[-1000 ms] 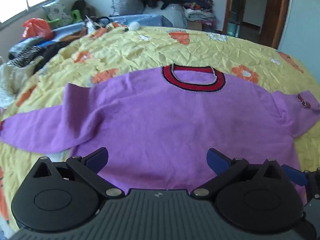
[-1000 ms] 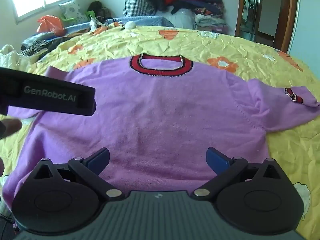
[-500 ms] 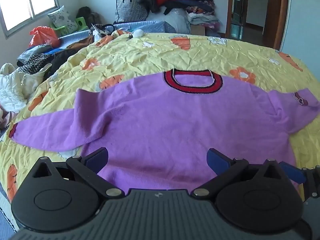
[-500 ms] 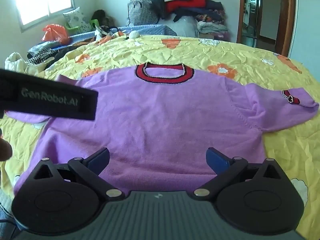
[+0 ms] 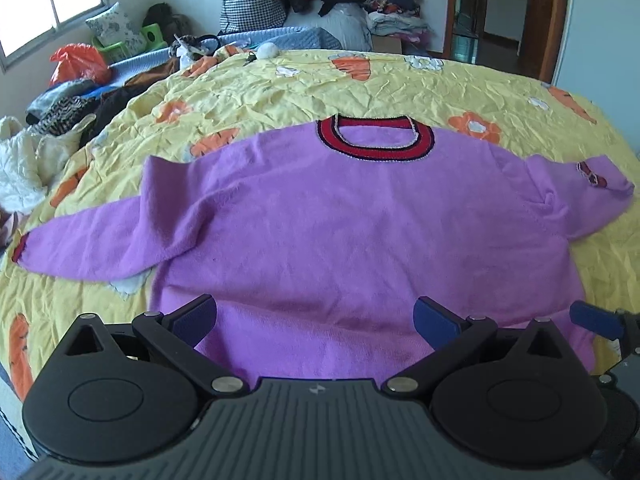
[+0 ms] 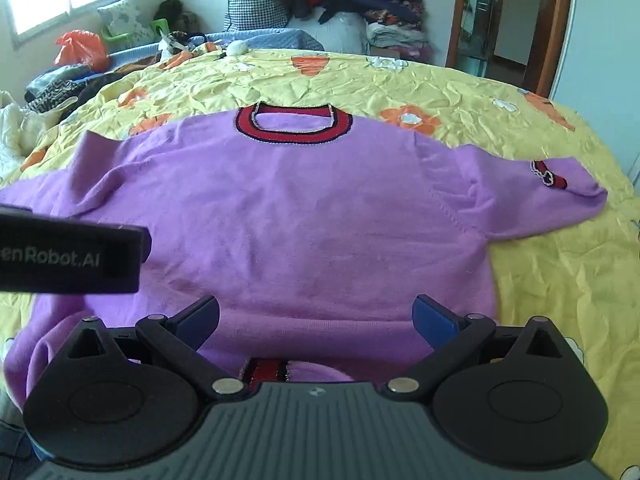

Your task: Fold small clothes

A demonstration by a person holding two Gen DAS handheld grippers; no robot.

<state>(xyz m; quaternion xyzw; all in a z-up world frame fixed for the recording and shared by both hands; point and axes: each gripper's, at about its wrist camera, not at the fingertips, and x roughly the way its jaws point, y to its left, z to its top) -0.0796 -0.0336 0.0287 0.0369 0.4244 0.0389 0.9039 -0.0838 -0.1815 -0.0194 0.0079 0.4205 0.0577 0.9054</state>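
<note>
- Sweater (image 5: 340,216): flat on bed (image 5: 280,88), collar far, hem nearest both grippers.
- Left gripper (image 5: 316,316): jaws wide, empty.
- Right gripper (image 6: 316,314): jaws wide, empty.

Both wrist views look forward from the sweater's (image 5: 340,232) hem side, low and near; both share its red collar (image 6: 294,126) and the bed (image 6: 440,80) behind.
</note>
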